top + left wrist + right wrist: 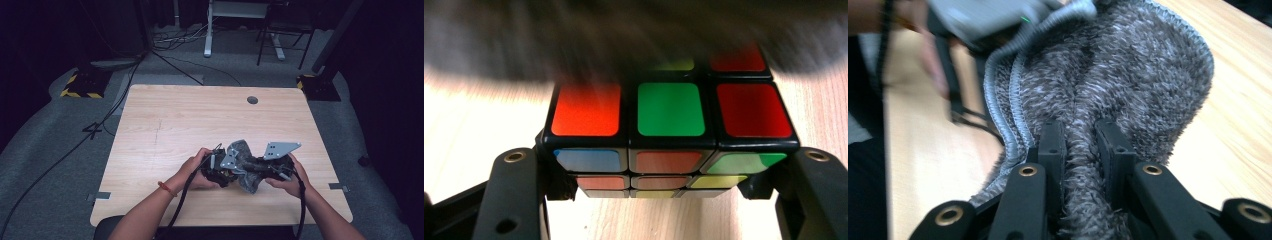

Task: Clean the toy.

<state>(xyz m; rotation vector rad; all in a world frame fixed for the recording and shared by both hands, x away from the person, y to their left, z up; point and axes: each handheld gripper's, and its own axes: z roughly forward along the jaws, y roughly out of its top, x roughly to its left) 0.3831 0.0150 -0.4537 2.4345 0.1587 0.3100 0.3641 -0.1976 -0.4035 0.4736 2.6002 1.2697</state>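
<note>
Rubik's cube [669,125], stiff plastic, sitting lower-centre, left gripper [664,187] clamping its sides; right gripper [1083,150] pinching fuzzy grey cloth [1128,85] fold, floppy stuff, probably wiping cube.

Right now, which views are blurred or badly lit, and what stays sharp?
High view: dim room, lit table, sharp. Left gripper view: grey cloth smeared along the top, puzzle cube crisp. Right gripper view: cloth between the right gripper jaws sharp, left gripper blurred behind.
</note>
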